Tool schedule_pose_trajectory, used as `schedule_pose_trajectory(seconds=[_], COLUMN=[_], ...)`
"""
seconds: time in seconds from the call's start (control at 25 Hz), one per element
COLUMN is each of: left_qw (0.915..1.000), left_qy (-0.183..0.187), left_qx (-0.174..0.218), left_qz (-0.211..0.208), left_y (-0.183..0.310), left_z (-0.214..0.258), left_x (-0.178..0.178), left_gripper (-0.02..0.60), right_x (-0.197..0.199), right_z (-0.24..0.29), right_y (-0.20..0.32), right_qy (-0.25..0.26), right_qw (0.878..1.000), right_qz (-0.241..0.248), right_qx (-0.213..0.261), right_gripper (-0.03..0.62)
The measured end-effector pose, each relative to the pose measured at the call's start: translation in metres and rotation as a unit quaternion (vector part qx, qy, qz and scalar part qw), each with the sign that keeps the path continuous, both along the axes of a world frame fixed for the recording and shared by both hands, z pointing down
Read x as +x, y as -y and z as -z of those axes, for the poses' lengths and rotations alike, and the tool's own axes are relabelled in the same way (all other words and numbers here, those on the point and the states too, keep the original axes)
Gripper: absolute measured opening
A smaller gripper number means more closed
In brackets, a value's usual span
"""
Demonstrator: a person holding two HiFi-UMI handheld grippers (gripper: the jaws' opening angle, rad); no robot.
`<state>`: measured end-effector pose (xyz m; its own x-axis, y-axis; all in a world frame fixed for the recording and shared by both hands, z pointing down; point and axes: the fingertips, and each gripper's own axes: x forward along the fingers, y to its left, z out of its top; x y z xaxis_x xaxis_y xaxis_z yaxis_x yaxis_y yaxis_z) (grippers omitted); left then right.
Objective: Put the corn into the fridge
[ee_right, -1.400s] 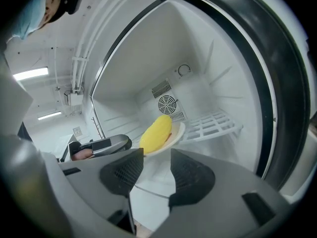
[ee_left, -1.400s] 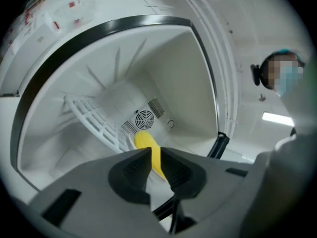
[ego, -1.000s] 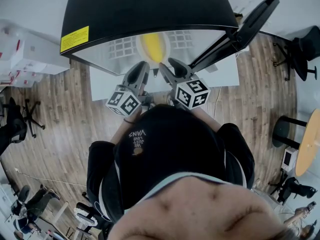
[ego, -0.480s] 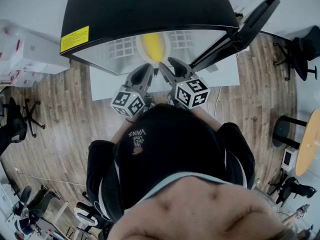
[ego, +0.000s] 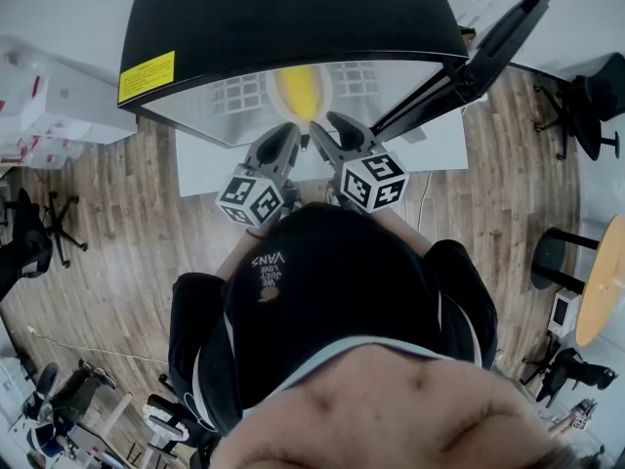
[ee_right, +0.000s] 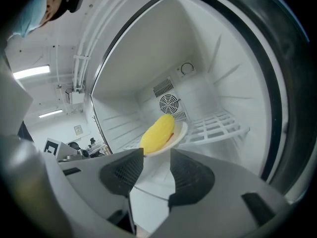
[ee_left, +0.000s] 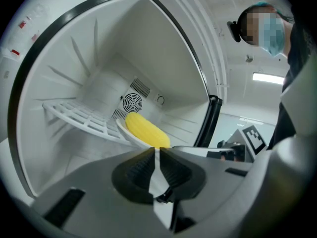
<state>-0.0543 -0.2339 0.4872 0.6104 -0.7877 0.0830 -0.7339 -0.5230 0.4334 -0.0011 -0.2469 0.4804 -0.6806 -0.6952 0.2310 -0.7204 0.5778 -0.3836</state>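
Observation:
The yellow corn (ego: 299, 91) lies on a small white plate (ee_right: 180, 131) on the wire shelf (ee_right: 218, 125) inside the open fridge (ego: 283, 13). From the left gripper view the corn (ee_left: 146, 130) shows just beyond the jaw tips, in front of the rear fan grille. In the right gripper view the corn (ee_right: 158, 132) also sits just past the tips. My left gripper (ee_left: 154, 150) is shut with nothing in it. My right gripper (ee_right: 157, 155) is open and holds nothing. Both grippers (ego: 283, 140) (ego: 330, 125) hover side by side at the fridge mouth, short of the plate.
The fridge door (ego: 488, 47) stands swung open to the right. The black fridge top carries a yellow label (ego: 146, 76). White inner walls close in on both sides of the shelf (ee_left: 74, 115). Wooden floor, office chairs and a round table (ego: 605, 281) surround the person.
My left gripper has shifted a little to the right, closer to the right gripper. The corn, plate and right gripper have stayed put.

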Motion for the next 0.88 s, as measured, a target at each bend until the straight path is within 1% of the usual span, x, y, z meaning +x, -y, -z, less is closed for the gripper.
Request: schedule_pose_trajectory(seconds=[0.48, 0.88], left_qw=[1.0000, 0.9998], left_qy=[-0.005, -0.016], left_qx=[-0.004, -0.011], left_qz=[0.007, 0.010], left_y=[0.010, 0.022], left_z=[0.001, 0.002], left_x=[-0.003, -0.005], left_gripper=[0.040, 0.040], right_x=[-0.003, -0.005], right_z=[0.000, 0.001], right_y=[0.010, 0.022], right_qy=[-0.004, -0.005], right_qw=[1.000, 1.000], right_qz=[0.001, 0.000], right_qx=[0.005, 0.006], right_gripper=[0.163, 0.163])
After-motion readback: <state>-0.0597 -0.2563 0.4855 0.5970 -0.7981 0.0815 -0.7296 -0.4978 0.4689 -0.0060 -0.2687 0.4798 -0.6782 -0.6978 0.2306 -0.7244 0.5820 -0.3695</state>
